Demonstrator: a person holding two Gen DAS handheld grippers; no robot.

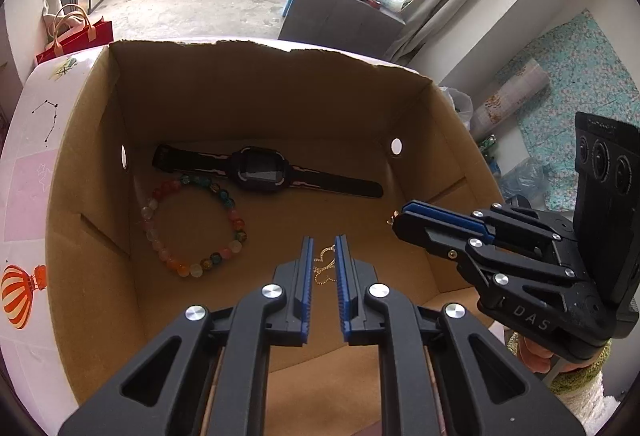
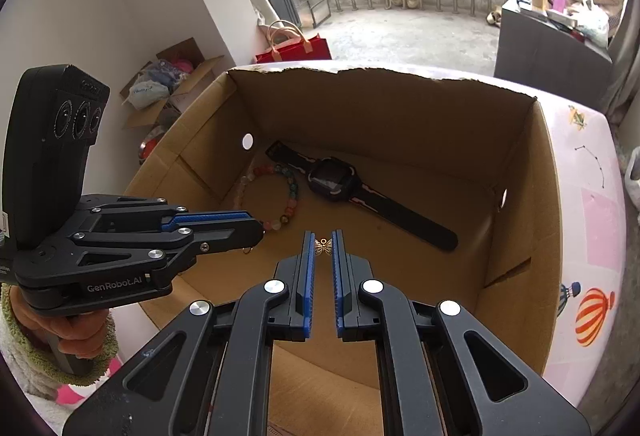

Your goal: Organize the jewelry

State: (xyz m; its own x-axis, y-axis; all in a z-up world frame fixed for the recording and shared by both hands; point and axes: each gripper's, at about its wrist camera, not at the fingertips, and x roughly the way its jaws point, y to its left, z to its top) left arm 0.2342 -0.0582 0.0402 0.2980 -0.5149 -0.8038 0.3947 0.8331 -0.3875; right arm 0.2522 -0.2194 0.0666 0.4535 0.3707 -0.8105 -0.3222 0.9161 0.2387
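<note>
1. Your right gripper [image 2: 323, 236] hangs over the open box [image 1: 260, 84], near its right wall. Its jaws are almost together, clamped on a small gold butterfly pendant [image 2: 323, 247] that spans the gap between the blue pads.
2. From the left wrist view, a speck of gold shows at that gripper's tip.
3. Your left gripper [image 1: 324, 242] is also over the box, left of the right one and well apart from it. Its jaws stand narrowly apart, with a thin gold chain [image 1: 323, 268] showing in the gap. You cannot tell whether the pads grip the chain or whether it lies below them.
4. In the right wrist view, a small loop hangs just under the left gripper's tip.
5. On the box floor, a black watch [image 1: 258, 172] lies flat with its strap stretched out, near the far wall.
6. A bead bracelet [image 1: 236, 224] lies just in front of the watch, toward the left wall, its far beads close beside the strap.
7. The box stands on a pink and white tablecloth [image 1: 28, 176].
</note>
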